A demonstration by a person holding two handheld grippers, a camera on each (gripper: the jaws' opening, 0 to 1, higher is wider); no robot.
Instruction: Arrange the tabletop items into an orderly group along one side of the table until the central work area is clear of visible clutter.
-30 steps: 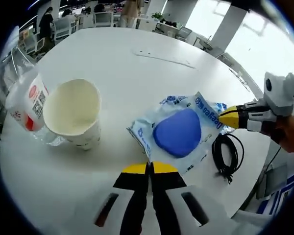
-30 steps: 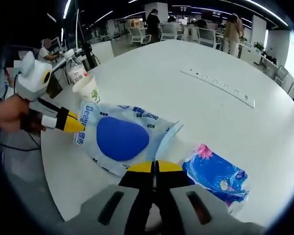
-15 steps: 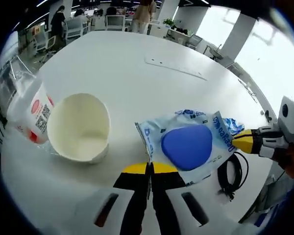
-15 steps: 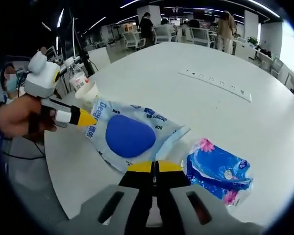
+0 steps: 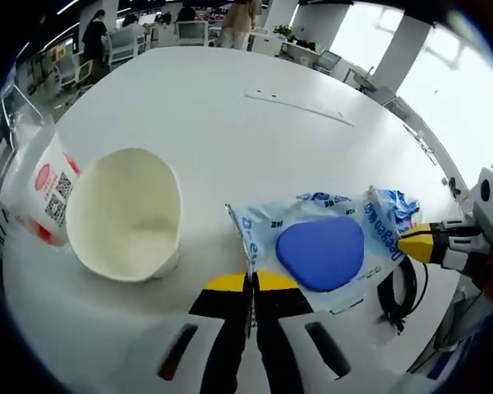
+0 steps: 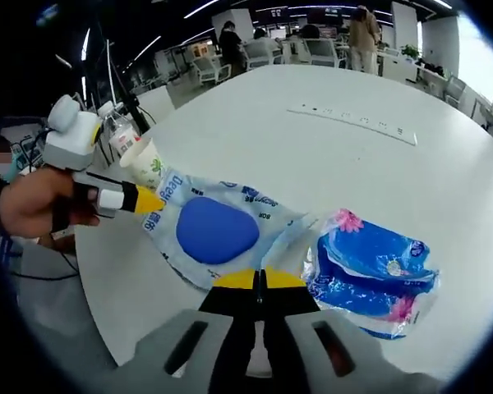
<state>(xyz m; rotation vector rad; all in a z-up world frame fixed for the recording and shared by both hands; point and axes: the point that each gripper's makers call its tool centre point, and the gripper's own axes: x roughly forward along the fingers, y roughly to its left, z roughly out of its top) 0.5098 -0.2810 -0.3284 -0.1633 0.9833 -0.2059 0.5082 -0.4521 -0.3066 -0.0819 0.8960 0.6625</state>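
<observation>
A clear wet-wipes pack (image 5: pixel 316 250) with a blue oval lid is stretched between both grippers over the white table (image 5: pixel 205 115). My left gripper (image 5: pixel 251 281) is shut on its near corner. My right gripper (image 5: pixel 416 244) comes in from the right, its yellow tips pinching the printed end. In the right gripper view the pack (image 6: pixel 218 230) runs from my right gripper (image 6: pixel 259 279), shut on its edge, to the left gripper (image 6: pixel 148 199), held by a hand. A blue tissue pack (image 6: pixel 378 275) lies right beside it. A paper cup (image 5: pixel 123 213) and a plastic bottle (image 5: pixel 37 185) stand at the left.
A black cable coil (image 5: pixel 398 287) lies by the table edge under the right gripper. A flush power strip (image 5: pixel 300 103) crosses the far table. The cup (image 6: pixel 145 162) and bottle (image 6: pixel 122 131) stand near the table's rim. Chairs and people fill the office beyond.
Both grippers stay shut on the wipes pack and have shifted with it. The cup looks larger in the left gripper view, and the tissue pack sits closer to the wipes pack in the right gripper view.
</observation>
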